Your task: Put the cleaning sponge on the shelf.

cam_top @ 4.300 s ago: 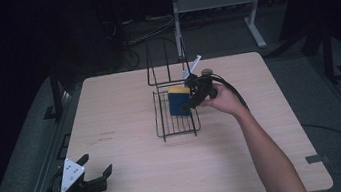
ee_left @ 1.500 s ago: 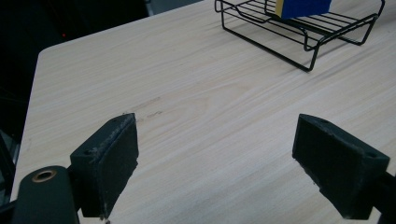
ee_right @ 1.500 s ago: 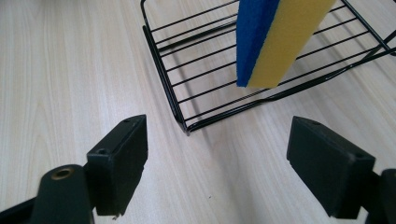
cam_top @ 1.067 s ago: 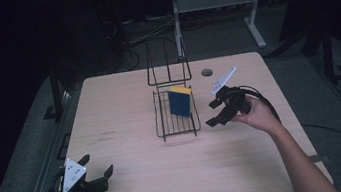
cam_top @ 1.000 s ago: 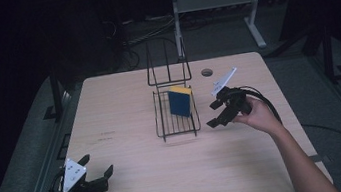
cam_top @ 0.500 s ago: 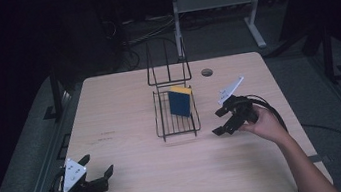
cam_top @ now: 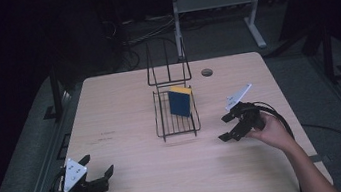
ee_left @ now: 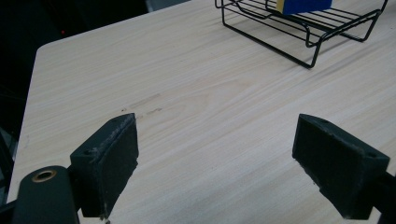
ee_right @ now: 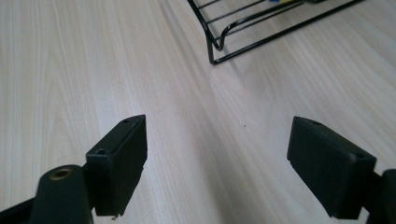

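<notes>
**Sponge parked in the wire rack, both grippers empty**

So the blue-and-yellow sponge (cam_top: 180,101) stands upright on its edge inside the black wire rack (cam_top: 177,121), up toward the rack's 12 o'clock end, near the tall back wires. The rack sits around the middle of the wooden table (cam_top: 125,112).

The right gripper (cam_top: 230,126) is at roughly 3 to 4 o'clock from the rack, near it but clearly apart, hovering over bare tabletop. Its jaws are spread wide with nothing between them; in the right gripper view you just see wood grain and a corner of the rack at 12 o'clock.

The left gripper (cam_top: 100,178) is way down at the table's 7 o'clock corner, well apart from the rack. Jaws also wide apart, holding nothing. In its own view the rack and sponge sit at about 1 o'clock.
</notes>
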A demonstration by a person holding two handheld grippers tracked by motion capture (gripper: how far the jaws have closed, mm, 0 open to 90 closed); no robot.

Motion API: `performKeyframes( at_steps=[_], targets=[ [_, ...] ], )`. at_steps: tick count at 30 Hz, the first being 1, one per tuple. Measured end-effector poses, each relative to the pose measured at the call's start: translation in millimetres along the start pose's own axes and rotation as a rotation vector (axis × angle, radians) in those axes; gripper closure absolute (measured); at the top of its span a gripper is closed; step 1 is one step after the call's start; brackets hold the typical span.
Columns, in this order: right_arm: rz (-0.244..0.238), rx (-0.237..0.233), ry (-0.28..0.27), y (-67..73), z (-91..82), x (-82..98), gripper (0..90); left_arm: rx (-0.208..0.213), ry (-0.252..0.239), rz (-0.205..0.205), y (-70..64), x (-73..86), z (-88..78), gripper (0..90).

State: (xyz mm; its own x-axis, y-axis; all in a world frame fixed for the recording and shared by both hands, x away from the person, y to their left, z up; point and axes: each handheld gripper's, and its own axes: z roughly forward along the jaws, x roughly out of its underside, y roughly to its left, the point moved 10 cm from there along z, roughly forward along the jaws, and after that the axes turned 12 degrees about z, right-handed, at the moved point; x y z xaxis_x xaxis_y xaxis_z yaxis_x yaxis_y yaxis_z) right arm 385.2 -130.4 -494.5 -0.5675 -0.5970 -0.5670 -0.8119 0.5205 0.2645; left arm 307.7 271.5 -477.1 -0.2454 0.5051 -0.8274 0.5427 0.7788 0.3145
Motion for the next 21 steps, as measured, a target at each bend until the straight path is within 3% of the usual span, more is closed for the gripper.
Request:
performKeyframes(
  at_steps=[21],
  targets=[
    [0.023, 0.017, -0.017, 7.5, -8.0, 34.7, 19.7, 0.002, 0.003, 0.002, -2.0, -0.2, 1.6, 13.9]
  ],
)
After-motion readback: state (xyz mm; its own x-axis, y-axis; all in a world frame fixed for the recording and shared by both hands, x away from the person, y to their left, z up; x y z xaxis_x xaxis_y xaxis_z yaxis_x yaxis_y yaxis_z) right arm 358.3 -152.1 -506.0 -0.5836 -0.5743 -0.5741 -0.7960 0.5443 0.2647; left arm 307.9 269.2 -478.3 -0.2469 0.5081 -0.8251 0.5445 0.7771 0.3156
